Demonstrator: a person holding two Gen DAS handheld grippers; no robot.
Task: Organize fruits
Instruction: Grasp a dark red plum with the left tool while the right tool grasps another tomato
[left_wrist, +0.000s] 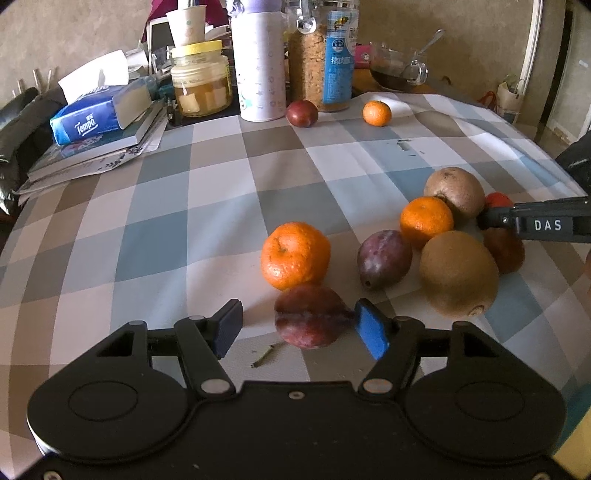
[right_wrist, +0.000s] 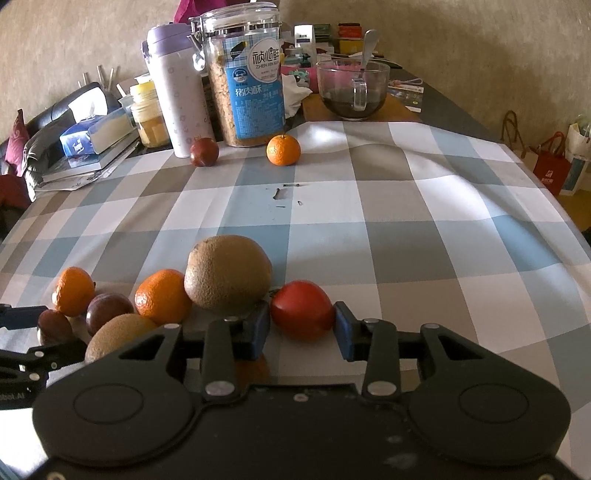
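**Two open grippers at the fruit cluster**

Nearest to us, our left gripper (left_wrist: 299, 328) sits low on the checked tablecloth (left_wrist: 166, 206) with its jaws spread wide. A mottled plum (left_wrist: 310, 317) lies between them, touching the blue right-hand pad while a clear gap remains on the other side, so nothing is clamped. A small stem scrap (left_wrist: 264, 356) lies just beside it.

Our right gripper (right_wrist: 301, 328) is likewise open around a red tomato (right_wrist: 302, 309); both pads stand very near its sides, and we cannot tell whether they touch.

Just beyond the plum rests a mandarin (left_wrist: 294, 254), touching it. To the right the main cluster gathers: a second plum (left_wrist: 384, 258), a smaller mandarin (left_wrist: 426, 219), a near kiwi (left_wrist: 458, 273) and a far kiwi (left_wrist: 454, 192), packed close together.

Well apart, at the far edge of the cloth, a dark plum (left_wrist: 302, 113) and a small mandarin (left_wrist: 376, 113) sit before a white flask (left_wrist: 258, 66) and a clip-top jar (left_wrist: 321, 59). A tissue pack (left_wrist: 99, 110) lies on books at far left, a glass bowl (right_wrist: 352, 90) at far right.
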